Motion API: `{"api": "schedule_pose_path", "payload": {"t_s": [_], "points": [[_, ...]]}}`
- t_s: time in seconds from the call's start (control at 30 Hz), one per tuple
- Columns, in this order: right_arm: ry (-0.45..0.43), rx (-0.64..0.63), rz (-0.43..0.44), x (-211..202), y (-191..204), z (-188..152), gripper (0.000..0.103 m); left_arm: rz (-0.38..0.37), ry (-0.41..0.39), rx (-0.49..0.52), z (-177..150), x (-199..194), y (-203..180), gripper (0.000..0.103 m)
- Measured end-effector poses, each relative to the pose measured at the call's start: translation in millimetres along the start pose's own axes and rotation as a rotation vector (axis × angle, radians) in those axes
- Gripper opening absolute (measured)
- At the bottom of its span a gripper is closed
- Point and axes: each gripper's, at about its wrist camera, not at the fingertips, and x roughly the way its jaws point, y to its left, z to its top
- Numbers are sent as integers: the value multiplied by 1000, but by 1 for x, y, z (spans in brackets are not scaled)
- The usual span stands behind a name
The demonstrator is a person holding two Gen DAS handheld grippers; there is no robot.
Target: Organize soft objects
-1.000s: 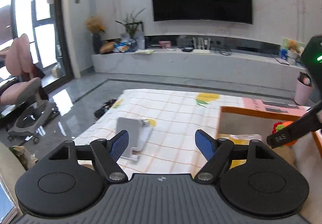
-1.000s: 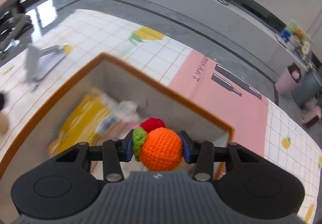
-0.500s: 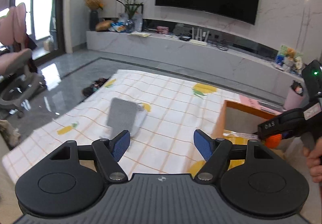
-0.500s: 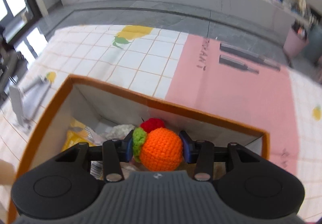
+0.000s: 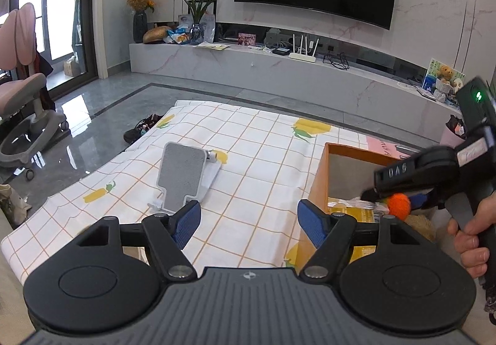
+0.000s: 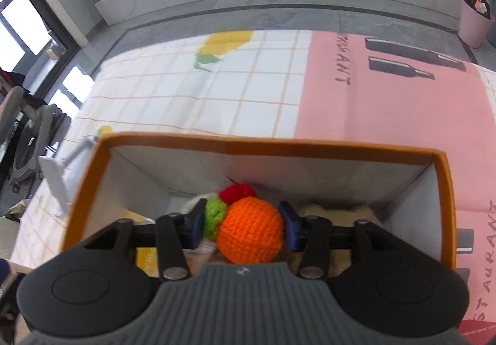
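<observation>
Crochet orange (image 6: 249, 233) is pinched between the blue pads of the right gripper (image 6: 245, 225), with its green leaf and red bobble poking out toward the left pad. It's hanging right over the open orange box (image 6: 272, 145), below the rim line as far as I can tell, so the step in hand looks like the drop-off.

If I were doing this, I'd keep the tongs pointed down into the box, ease the toy a bit lower toward the stuff already in there, then let the jaws spread slowly so the yarn doesn't snag on a pad and get flicked back out. Aim for the gap straight ahead of the fingertips, away from the near wall.

Left gripper (image 5: 248, 221) is spread wide with nothing between its pads, hovering above the checked tablecloth (image 5: 248, 159). A grey phone stand (image 5: 183, 177) sits just ahead of its left finger, and the box is off to its right.

Count: one crochet orange, one box, one phone stand, two grippers. Inside the box, under and beyond the right tongs, I can make out one yellow packet (image 6: 145, 261) on the left, something beige and fuzzy (image 6: 328, 211) on the right, and a pale soft lump behind the leaf; can't tell what those really are.
</observation>
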Motion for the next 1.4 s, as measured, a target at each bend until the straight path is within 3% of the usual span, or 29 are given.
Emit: {"api": "schedule_pose_path", "payload": {"t_s": [0.23, 0.4, 0.53, 0.63, 0.7, 0.83, 0.97, 1.1, 1.17, 1.23, 1.3, 1.4], "points": [[-52, -101, -19, -48, 14, 0, 72, -19, -60, 18, 3, -20, -8, 87], [-101, -130, -47, -85, 16, -12, 76, -17, -98, 106, 9, -49, -22, 89], [-270, -213, -130, -149, 20, -48, 81, -39, -178, 156, 11, -87, -33, 90], [-391, -216, -126, -192, 15, -85, 84, -99, -197, 149, 10, -113, -40, 86], [-425, -181, -115, -217, 9, -107, 84, -142, -213, 142, 9, -130, -46, 86], [-477, -170, -144, -263, 1, -153, 87, -148, -346, 190, -3, -172, -67, 87], [-576, -267, -245, -300, 2, -215, 91, -273, -368, 143, -21, -202, -82, 93], [-620, -219, -263, -322, -17, -270, 92, -330, -297, 86, -47, -212, -93, 93], [-629, -180, -239, -329, -30, -292, 92, -357, -257, 121, -63, -213, -98, 93], [-614, -162, -230, -330, -42, -311, 93, -362, -288, 179, -81, -217, -100, 93], [-603, -148, -252, -326, -50, -330, 93, -319, -310, 221, -99, -218, -106, 93], [-600, -108, -261, -320, -63, -354, 93, -308, -316, 231, -123, -221, -113, 94]]}}
